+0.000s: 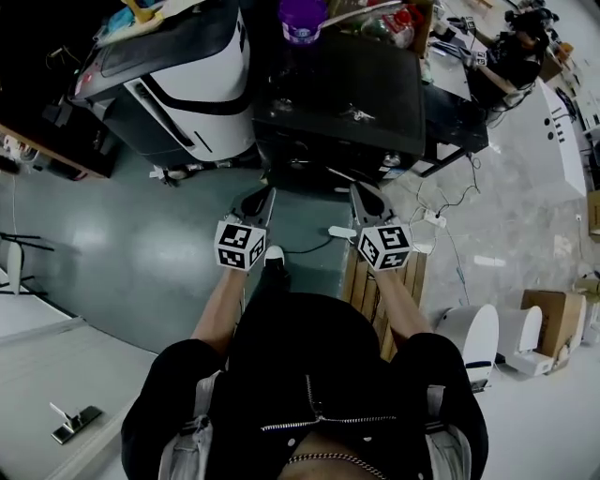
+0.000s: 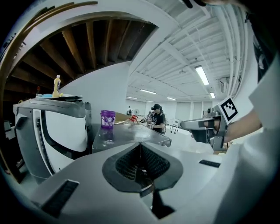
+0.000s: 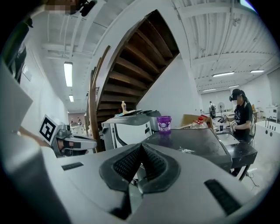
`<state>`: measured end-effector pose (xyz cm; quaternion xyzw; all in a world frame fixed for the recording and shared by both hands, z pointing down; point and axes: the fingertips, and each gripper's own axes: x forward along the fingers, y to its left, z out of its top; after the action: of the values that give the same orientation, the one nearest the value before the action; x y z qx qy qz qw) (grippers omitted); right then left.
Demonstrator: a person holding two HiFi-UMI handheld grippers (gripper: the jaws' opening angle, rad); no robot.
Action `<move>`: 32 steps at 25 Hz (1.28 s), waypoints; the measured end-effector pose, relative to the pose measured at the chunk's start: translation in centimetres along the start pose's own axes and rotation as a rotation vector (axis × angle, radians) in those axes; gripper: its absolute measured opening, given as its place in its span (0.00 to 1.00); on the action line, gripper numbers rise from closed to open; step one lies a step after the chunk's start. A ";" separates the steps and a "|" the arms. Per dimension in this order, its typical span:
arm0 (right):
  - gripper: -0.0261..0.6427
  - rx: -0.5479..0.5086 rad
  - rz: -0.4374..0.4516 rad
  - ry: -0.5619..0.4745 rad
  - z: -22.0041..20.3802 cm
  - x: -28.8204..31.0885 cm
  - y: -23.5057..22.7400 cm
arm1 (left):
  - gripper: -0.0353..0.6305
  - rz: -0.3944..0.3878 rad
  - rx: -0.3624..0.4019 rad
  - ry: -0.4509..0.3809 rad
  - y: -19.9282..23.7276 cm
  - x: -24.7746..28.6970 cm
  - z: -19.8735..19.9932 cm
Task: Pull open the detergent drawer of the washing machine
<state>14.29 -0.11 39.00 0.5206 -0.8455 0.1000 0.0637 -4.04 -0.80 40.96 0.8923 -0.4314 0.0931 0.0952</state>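
Before the dark washing machine [image 1: 342,98], left claw [image 1: 257,200] and right claw [image 1: 367,197] hang closed, empty. The detergent drawer is not discernible; expect light, rigid plastic; grip its front lip.

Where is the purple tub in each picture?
Head view: the purple tub is at the top edge, in the middle.
Left gripper view: left of centre.
Right gripper view: just right of centre.
Shared landmark: the dark machine top it stands on.
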 end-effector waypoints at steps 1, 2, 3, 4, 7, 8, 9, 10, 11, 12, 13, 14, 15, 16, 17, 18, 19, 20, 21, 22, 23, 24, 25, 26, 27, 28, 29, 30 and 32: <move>0.05 0.003 -0.012 -0.003 0.5 1.2 -0.1 | 0.09 -0.013 0.003 0.002 1.1 0.8 0.4; 0.05 0.007 -0.023 -0.006 1.0 2.3 -0.1 | 0.09 -0.026 0.006 0.004 2.2 1.6 0.8; 0.05 0.010 -0.033 -0.008 1.4 3.4 -0.1 | 0.09 -0.037 0.009 0.007 3.3 2.3 1.1; 0.05 0.011 -0.043 -0.009 1.7 4.4 -0.1 | 0.09 -0.049 0.010 0.009 4.3 2.9 1.4; 0.05 0.013 -0.071 -0.013 2.7 7.2 -0.2 | 0.09 -0.080 0.013 0.014 7.1 4.8 2.0; 0.05 0.014 -0.078 -0.014 3.0 7.9 -0.2 | 0.09 -0.088 0.014 0.014 7.9 5.3 2.2; 0.05 0.015 -0.085 -0.016 3.2 8.6 -0.2 | 0.09 -0.095 0.014 0.014 8.6 5.7 2.3; 0.05 0.017 -0.092 -0.019 3.4 9.2 -0.2 | 0.09 -0.102 0.015 0.015 9.3 6.1 2.4; 0.05 0.020 -0.098 -0.021 3.5 9.6 -0.1 | 0.09 -0.108 0.014 0.015 9.8 6.4 2.4; 0.05 0.022 -0.104 -0.023 3.6 10.0 -0.1 | 0.09 -0.115 0.011 0.018 10.2 6.7 2.4; 0.05 0.024 -0.110 -0.023 3.7 10.2 -0.1 | 0.09 -0.122 0.008 0.021 10.4 7.0 2.3; 0.05 0.028 -0.115 -0.023 3.7 10.5 -0.1 | 0.09 -0.129 0.006 0.025 10.6 7.3 2.3; 0.05 0.032 -0.120 -0.024 3.7 10.7 -0.1 | 0.09 -0.136 0.005 0.028 10.7 7.6 2.2; 0.05 0.036 -0.125 -0.024 3.7 10.9 -0.2 | 0.09 -0.142 0.004 0.031 10.8 7.9 2.1; 0.05 0.038 -0.128 -0.024 3.6 11.1 -0.3 | 0.09 -0.149 0.003 0.033 10.9 8.2 2.0; 0.05 0.040 -0.130 -0.025 3.6 11.3 -0.4 | 0.09 -0.153 0.001 0.036 10.9 8.5 1.9; 0.05 0.042 -0.132 -0.025 3.6 11.4 -0.5 | 0.09 -0.157 -0.002 0.039 10.9 8.8 1.7; 0.05 0.043 -0.133 -0.025 3.5 11.5 -0.6 | 0.09 -0.160 -0.005 0.042 10.9 9.0 1.6; 0.05 0.041 -0.134 -0.028 3.5 11.6 -0.7 | 0.09 -0.161 -0.007 0.045 10.8 9.3 1.5; 0.05 0.036 -0.136 -0.033 3.6 11.7 -0.8 | 0.09 -0.162 -0.010 0.046 10.8 9.6 1.4; 0.05 0.030 -0.138 -0.038 3.7 11.8 -1.0 | 0.09 -0.161 -0.013 0.047 10.8 9.9 1.4; 0.05 0.026 -0.139 -0.042 3.9 12.0 -1.2 | 0.09 -0.161 -0.018 0.047 10.8 10.2 1.4; 0.05 0.024 -0.138 -0.043 4.0 12.1 -1.5 | 0.09 -0.161 -0.022 0.047 10.7 10.5 1.5; 0.05 0.023 -0.137 -0.042 4.1 12.2 -1.7 | 0.09 -0.162 -0.026 0.047 10.6 10.7 1.5; 0.05 0.023 -0.136 -0.042 4.2 12.3 -1.9 | 0.09 -0.164 -0.027 0.048 10.6 11.0 1.6; 0.05 0.025 -0.135 -0.042 4.3 12.5 -2.1 | 0.09 -0.165 -0.027 0.050 10.5 11.3 1.6; 0.05 0.027 -0.133 -0.042 4.4 12.6 -2.2 | 0.09 -0.166 -0.029 0.053 10.5 11.6 1.6; 0.05 0.030 -0.131 -0.040 4.4 12.7 -2.3 | 0.09 -0.166 -0.037 0.059 10.5 11.9 1.4; 0.05 0.038 -0.126 -0.030 4.2 12.8 -2.4 | 0.09 -0.166 -0.077 0.074 10.5 12.6 0.7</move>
<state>10.71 -13.23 37.91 0.5755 -0.8098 0.1041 0.0475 -4.56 -16.80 44.39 0.9166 -0.3554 0.1013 0.1526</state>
